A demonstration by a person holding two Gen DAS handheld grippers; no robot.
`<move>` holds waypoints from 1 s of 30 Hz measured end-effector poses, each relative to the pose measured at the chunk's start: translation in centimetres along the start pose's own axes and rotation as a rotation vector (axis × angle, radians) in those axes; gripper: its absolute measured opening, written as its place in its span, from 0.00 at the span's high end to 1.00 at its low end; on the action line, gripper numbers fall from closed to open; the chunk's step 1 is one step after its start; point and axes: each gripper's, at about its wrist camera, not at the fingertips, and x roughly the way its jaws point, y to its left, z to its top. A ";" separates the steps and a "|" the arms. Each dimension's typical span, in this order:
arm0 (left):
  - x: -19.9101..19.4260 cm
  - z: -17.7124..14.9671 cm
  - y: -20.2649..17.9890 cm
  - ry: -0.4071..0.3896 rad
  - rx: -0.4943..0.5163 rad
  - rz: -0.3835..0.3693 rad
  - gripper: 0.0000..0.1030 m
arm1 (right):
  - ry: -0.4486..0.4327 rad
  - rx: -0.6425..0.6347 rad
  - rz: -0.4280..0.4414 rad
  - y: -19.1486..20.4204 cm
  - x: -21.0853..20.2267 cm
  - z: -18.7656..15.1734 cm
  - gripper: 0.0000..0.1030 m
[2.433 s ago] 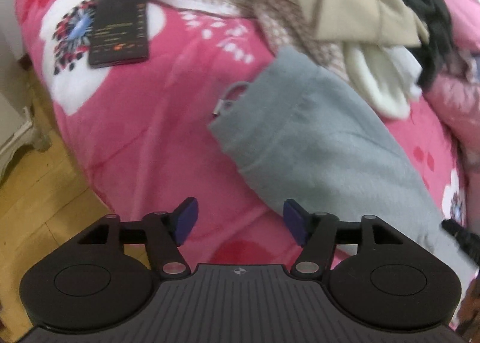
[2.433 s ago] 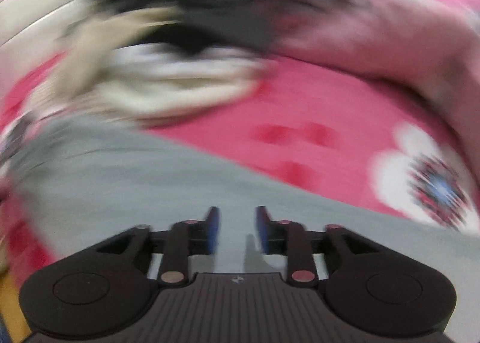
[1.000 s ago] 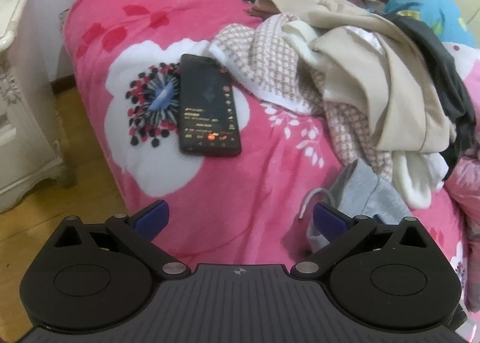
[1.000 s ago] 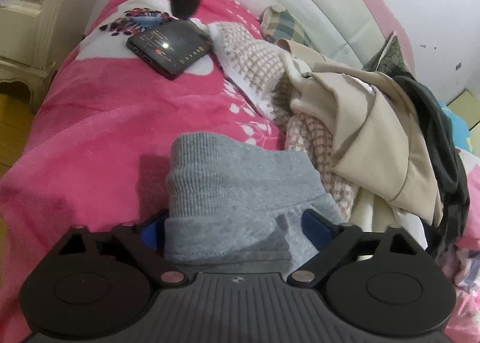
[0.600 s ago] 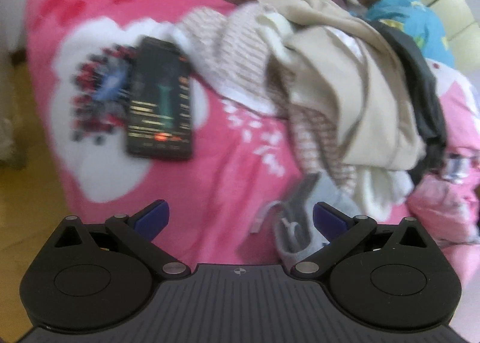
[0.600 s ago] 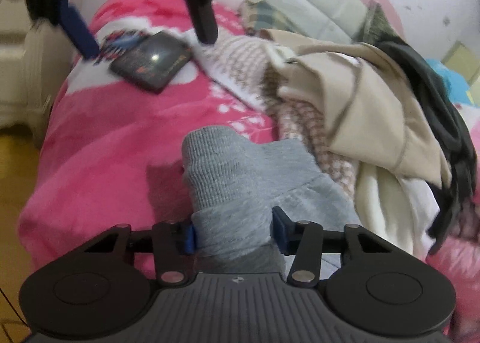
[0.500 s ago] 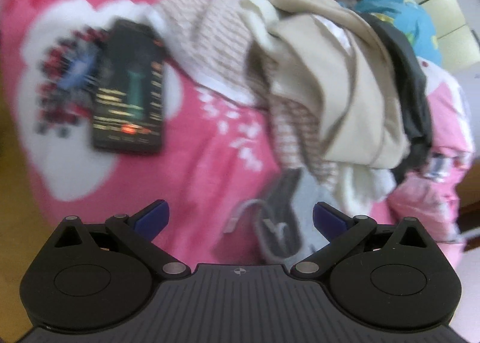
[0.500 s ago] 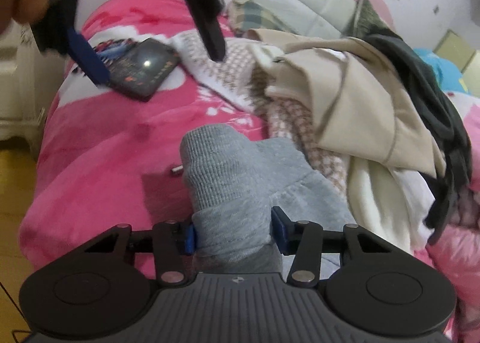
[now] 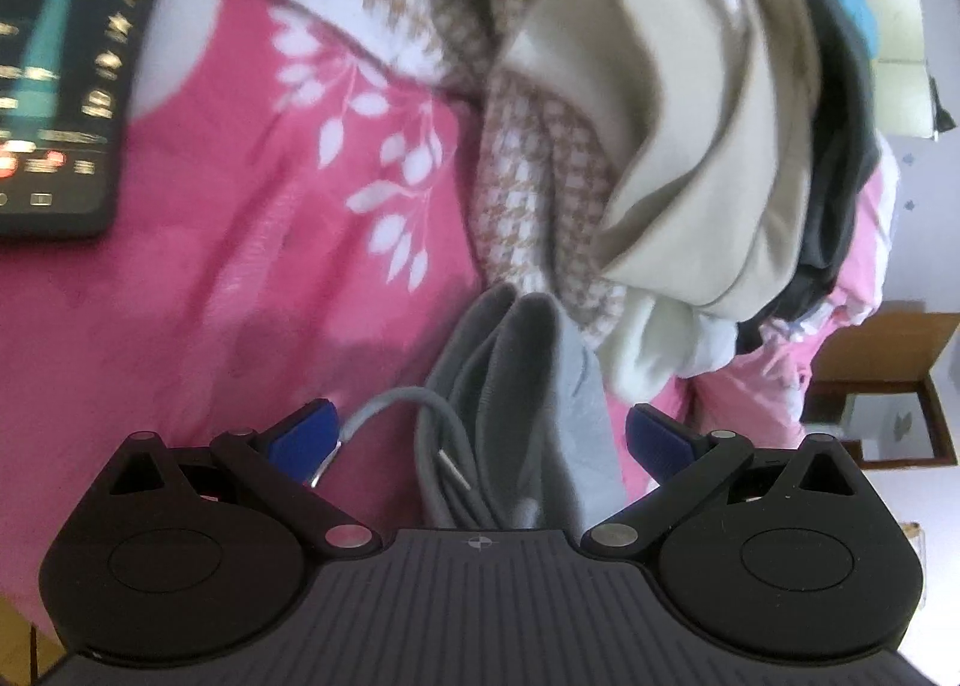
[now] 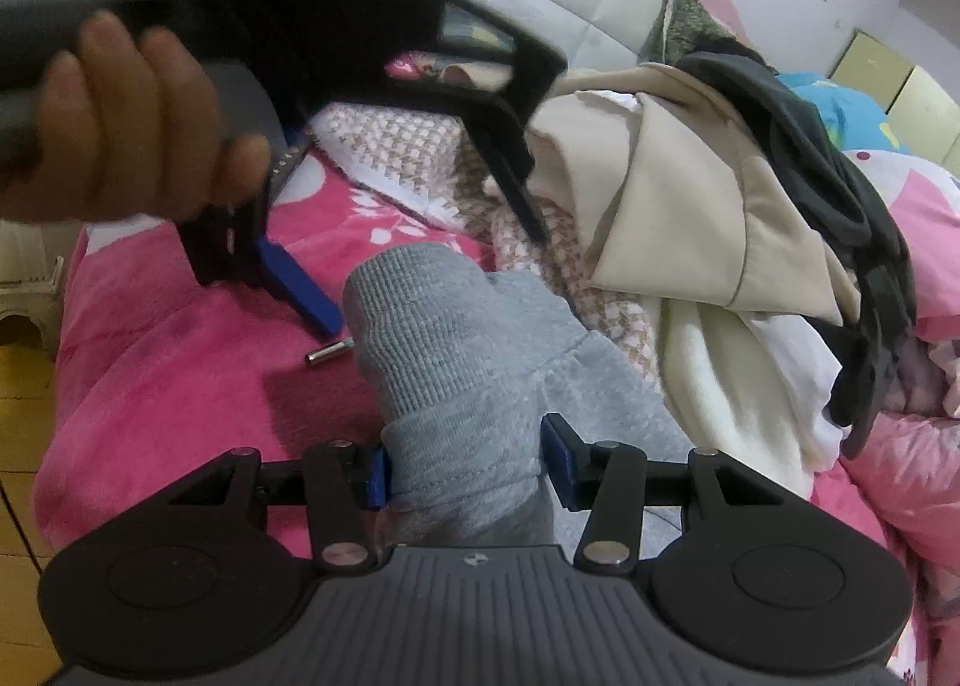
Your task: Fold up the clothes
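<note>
A grey sweat garment with a ribbed waistband and drawstring lies on the pink floral blanket. My right gripper is shut on a bunched fold of it near the waistband. My left gripper is open wide, its jaws on either side of the garment's folded end and the drawstring. In the right wrist view the left gripper hovers just beyond the waistband, held by a hand.
A pile of clothes lies behind the grey garment: a beige top, a houndstooth piece and dark clothing. A lit phone lies on the blanket at left. The bed edge and wooden floor are at left.
My left gripper has moved down and close to the grey garment's end, still open. My right gripper closed on the waistband fold about half a second ago and keeps holding it.
</note>
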 end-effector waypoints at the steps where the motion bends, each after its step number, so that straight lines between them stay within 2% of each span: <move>1: 0.6 0.2 0.1 0.015 -0.001 0.002 0.00 | 0.000 0.000 -0.002 0.0 0.0 0.0 0.49; 4: 1.9 0.5 -0.2 0.047 0.012 0.033 0.00 | 0.001 -0.001 -0.011 0.0 0.0 0.0 0.44; 9: 2.8 0.3 -1.7 0.087 0.106 0.076 0.02 | 0.014 -0.015 -0.009 0.2 0.4 -0.2 0.37; 11: 2.9 0.1 -2.1 0.097 0.130 0.082 0.07 | 0.022 -0.020 -0.007 0.3 0.6 -0.3 0.34; 13: 3.2 0.0 -2.3 0.114 0.146 0.085 0.28 | 0.028 -0.018 -0.007 0.3 0.7 -0.4 0.33; 15: 3.7 -0.1 -2.3 0.138 0.153 0.085 0.37 | 0.033 -0.014 -0.009 0.2 0.7 -0.3 0.30; 16: 3.9 -0.1 -2.3 0.149 0.157 0.085 0.41 | 0.037 -0.013 -0.011 0.2 0.7 -0.4 0.30; 20: 4.6 -0.2 -2.5 0.178 0.174 0.088 0.42 | 0.059 -0.012 -0.011 0.2 1.0 -0.5 0.26; 21: 4.3 -0.2 -2.3 0.180 0.184 0.094 0.46 | 0.062 -0.014 -0.008 0.2 1.1 -0.5 0.26; 22: 4.3 -0.3 -2.4 0.180 0.191 0.102 0.50 | 0.065 -0.014 -0.005 0.3 1.2 -0.5 0.27; 25: 4.0 -0.5 -2.8 0.176 0.192 0.112 0.61 | 0.072 -0.001 0.013 0.0 1.3 -0.5 0.37; 27: 3.8 -0.7 -3.1 0.171 0.184 0.113 0.65 | 0.070 0.002 0.021 0.0 1.0 -0.4 0.47; 30: 3.5 -0.9 -3.6 0.164 0.173 0.115 0.69 | 0.068 0.009 0.024 -0.2 0.4 -0.3 0.55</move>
